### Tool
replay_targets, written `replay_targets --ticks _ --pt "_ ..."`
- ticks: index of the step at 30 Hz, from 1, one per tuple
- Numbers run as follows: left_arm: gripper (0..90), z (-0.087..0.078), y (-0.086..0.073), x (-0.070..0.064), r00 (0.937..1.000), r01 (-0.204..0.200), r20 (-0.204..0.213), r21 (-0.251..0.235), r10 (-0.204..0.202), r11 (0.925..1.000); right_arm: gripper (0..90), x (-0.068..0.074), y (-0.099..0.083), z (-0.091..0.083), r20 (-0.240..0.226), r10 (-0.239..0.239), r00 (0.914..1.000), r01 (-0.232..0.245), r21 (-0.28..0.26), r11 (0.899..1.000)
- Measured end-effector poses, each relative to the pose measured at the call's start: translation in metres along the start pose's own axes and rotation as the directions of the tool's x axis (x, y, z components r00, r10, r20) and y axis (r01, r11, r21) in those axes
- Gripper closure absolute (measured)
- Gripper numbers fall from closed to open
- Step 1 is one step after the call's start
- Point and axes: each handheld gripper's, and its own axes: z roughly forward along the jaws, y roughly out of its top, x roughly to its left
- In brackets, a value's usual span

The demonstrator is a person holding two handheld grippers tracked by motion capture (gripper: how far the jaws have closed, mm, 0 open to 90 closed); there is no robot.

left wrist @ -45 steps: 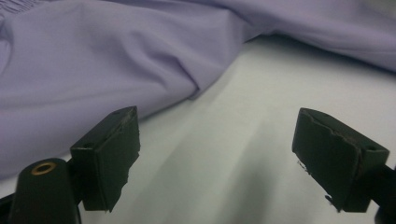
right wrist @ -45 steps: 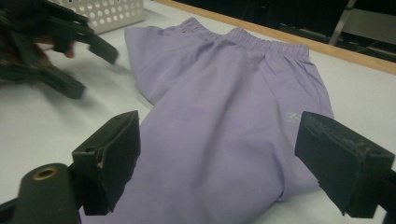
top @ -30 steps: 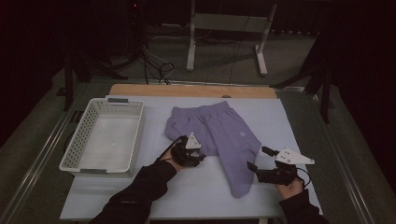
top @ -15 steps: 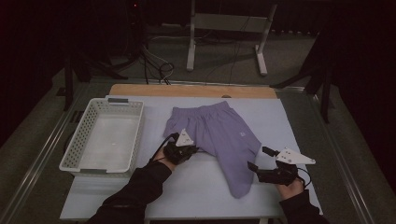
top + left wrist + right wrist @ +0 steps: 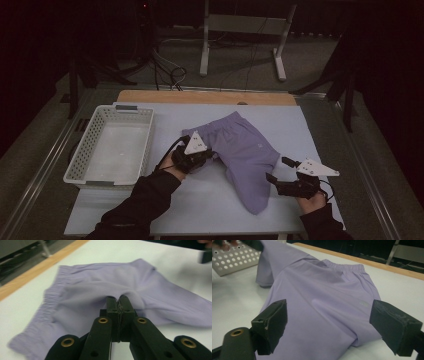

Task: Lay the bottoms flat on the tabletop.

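Covering the tabletop (image 5: 150, 210) in a dim room, a white sheet carries a basket (image 5: 85, 150) near its left edge, holding nothing; the left claw (image 5: 117, 300) pinches purple shorts (image 5: 245, 150), the right claw (image 5: 278, 170) gapes wide.

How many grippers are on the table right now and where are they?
2. The left gripper is shut on the near left edge of the purple shorts. The right gripper sits open at the shorts' right side, beside the leg end.

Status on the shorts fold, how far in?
Early. Done: the lilac fabric shorts lie flat on the white table. In hand: the left claw is shut on a pinch of cloth at the near leg. Left: the right claw is open, gripping nothing; the white perforated basket holds nothing.
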Motion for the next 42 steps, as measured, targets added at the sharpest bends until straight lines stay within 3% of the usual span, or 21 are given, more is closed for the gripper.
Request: replay_targets --ticks 6,8,11,14,16,17,19,21,23,26,27,30,31,33,36,37,42 --pt "88.7 0.027 0.003 0.028 0.9927 0.098 -0.076 0.053 -0.094 0.9937 14.7 0.000 -0.001 0.001 -0.005 -0.003 1.0000 0.003 0.004 1.000" --pt "88.6 0.040 -0.002 0.035 0.9869 0.141 -0.091 0.079 -0.133 0.9869 14.7 0.000 -0.001 0.002 -0.009 -0.001 1.0000 0.001 0.005 1.000" --pt "88.5 0.056 -0.012 0.042 0.9820 0.170 -0.105 0.131 -0.157 0.9766 14.7 0.000 -0.002 0.002 -0.010 -0.007 0.9999 0.007 0.011 1.000" --pt "87.6 0.067 -0.022 0.046 0.9807 0.187 -0.090 0.176 -0.173 0.9666 14.7 0.000 -0.002 0.002 -0.011 -0.004 0.9999 0.004 0.009 1.000" --pt "85.0 0.068 -0.025 0.046 0.9800 0.195 -0.076 0.180 -0.184 0.9641 14.7 0.001 -0.002 0.003 -0.013 -0.003 0.9999 0.003 0.008 1.000" --pt "78.8 0.066 -0.027 0.045 0.9788 0.204 -0.054 0.165 -0.197 0.9650 14.7 0.002 -0.002 0.004 -0.030 -0.007 0.9995 0.007 0.010 1.000" --pt "74.1 0.059 -0.025 0.042 0.9791 0.204 -0.034 0.138 -0.201 0.9692 14.7 0.003 -0.002 0.004 -0.037 -0.008 0.9993 0.008 0.010 1.000" --pt "54.0 0.055 -0.024 0.040 0.9813 0.192 -0.035 0.129 -0.189 0.9727 14.6 0.005 -0.002 0.006 -0.050 -0.007 0.9987 0.008 0.013 1.000" --pt "48.7 0.041 -0.020 0.032 0.9887 0.150 -0.005 0.099 -0.150 0.9837 14.2 0.010 -0.001 0.009 -0.071 -0.013 0.9974 0.014 0.023 1.000" --pt "45.0 0.032 -0.020 0.025 0.9917 0.127 0.008 0.085 -0.128 0.9882 14.1 0.013 0.000 0.010 -0.073 -0.018 0.9972 0.020 0.024 1.000" --pt "44.7 0.025 -0.022 0.016 0.9931 0.114 0.021 0.070 -0.115 0.9911 14.3 0.016 0.000 0.011 -0.086 -0.010 0.9962 0.012 0.024 1.000" --pt "42.6 0.018 -0.024 0.006 0.9965 0.083 0.003 0.061 -0.084 0.9947 15.9 0.020 0.001 0.013 -0.099 -0.007 0.9951 0.011 0.038 0.999" --pt "42.3 0.011 -0.028 -0.003 0.9978 0.066 -0.007 0.038 -0.066 0.9971 16.9 0.026 0.001 0.018 -0.109 -0.018 0.9938 0.026 0.075 0.997" --pt "42.4 0.007 -0.031 -0.010 0.9982 0.059 0.008 0.032 -0.059 0.9978 17.6 0.032 0.000 0.021 -0.129 -0.029 0.9912 0.040 0.085 0.996" --pt "42.2 0.009 -0.035 -0.015 0.9989 0.042 0.021 0.054 -0.043 0.9977 17.5 0.039 -0.001 0.026 -0.159 -0.042 0.9865 0.056 0.088 0.995" --pt "42.2 0.016 -0.039 -0.018 0.9996 0.024 0.014 0.085 -0.025 0.9961 17.7 0.043 -0.001 0.029 -0.163 -0.041 0.9859 0.058 0.100 0.993" --pt "41.4 0.038 -0.048 -0.017 0.9999 0.004 0.013 0.162 -0.006 0.9867 29.8 0.074 -0.013 0.055 -0.239 -0.077 0.9680 0.123 0.182 0.976"
